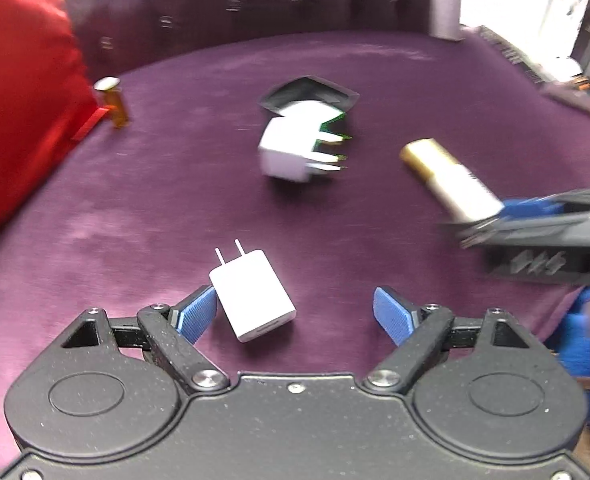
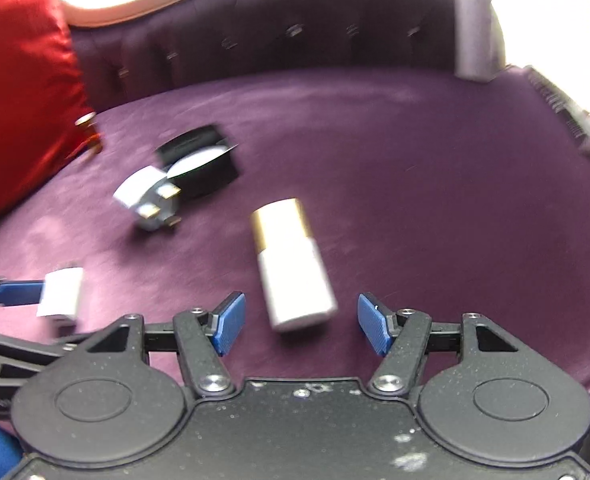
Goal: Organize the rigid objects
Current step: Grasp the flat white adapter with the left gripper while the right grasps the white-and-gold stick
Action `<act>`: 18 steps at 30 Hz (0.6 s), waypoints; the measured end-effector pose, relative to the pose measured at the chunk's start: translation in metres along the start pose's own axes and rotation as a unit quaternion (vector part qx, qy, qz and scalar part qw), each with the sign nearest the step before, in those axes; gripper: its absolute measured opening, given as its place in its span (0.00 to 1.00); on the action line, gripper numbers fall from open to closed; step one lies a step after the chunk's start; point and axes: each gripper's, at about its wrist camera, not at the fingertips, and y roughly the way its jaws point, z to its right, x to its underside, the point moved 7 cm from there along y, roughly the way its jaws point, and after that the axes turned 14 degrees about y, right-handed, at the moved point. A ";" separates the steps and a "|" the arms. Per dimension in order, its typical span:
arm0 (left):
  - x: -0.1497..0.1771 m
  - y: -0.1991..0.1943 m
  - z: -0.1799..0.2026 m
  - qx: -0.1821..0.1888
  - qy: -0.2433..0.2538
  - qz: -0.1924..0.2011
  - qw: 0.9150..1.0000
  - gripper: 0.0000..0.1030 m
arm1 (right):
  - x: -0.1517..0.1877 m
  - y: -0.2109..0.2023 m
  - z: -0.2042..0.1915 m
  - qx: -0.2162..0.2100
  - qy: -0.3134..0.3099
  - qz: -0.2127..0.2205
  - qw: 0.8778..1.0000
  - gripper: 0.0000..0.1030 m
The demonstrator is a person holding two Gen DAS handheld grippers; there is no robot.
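A purple velvet seat (image 1: 175, 184) with a tufted, buttoned backrest (image 2: 295, 36) is seen carrying everything. Near its front edge a small white two-prong charger (image 1: 253, 296) is laid flat, prongs turned toward the backrest. Farther back, near the middle, a larger white three-pin plug (image 1: 285, 152) is set on its side, just in front of a black open box (image 1: 309, 94) and touching or overlapping it. To the right of these, a white tube with a gold cap (image 2: 291, 264) is laid on its side. An amber bottle (image 1: 115, 102) is stood upright at the left, beside a red cushion (image 1: 19, 92). A pale lilac bottle (image 2: 473, 28) is stood at the back right corner.
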 end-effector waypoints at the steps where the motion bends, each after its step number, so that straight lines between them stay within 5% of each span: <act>1: 0.001 -0.003 0.002 0.013 -0.001 0.006 1.000 0.79 | 0.003 -0.001 -0.006 -0.031 -0.006 -0.013 0.999 0.60; 4: 0.005 -0.013 0.002 0.018 -0.003 0.018 1.000 0.79 | 0.003 -0.014 -0.019 -0.115 -0.008 -0.014 0.993 0.58; 8: 0.008 -0.021 -0.007 -0.019 0.022 0.025 0.999 0.79 | -0.009 -0.021 -0.015 -0.093 -0.036 0.024 0.995 0.63; 10: 0.007 -0.020 -0.007 -0.032 0.072 0.023 0.997 0.80 | -0.013 -0.021 -0.017 -0.087 -0.089 0.034 0.992 0.80; 18: 0.002 0.002 0.010 0.015 0.285 -0.020 0.958 0.80 | -0.023 0.000 -0.023 -0.110 -0.278 -0.008 0.954 0.85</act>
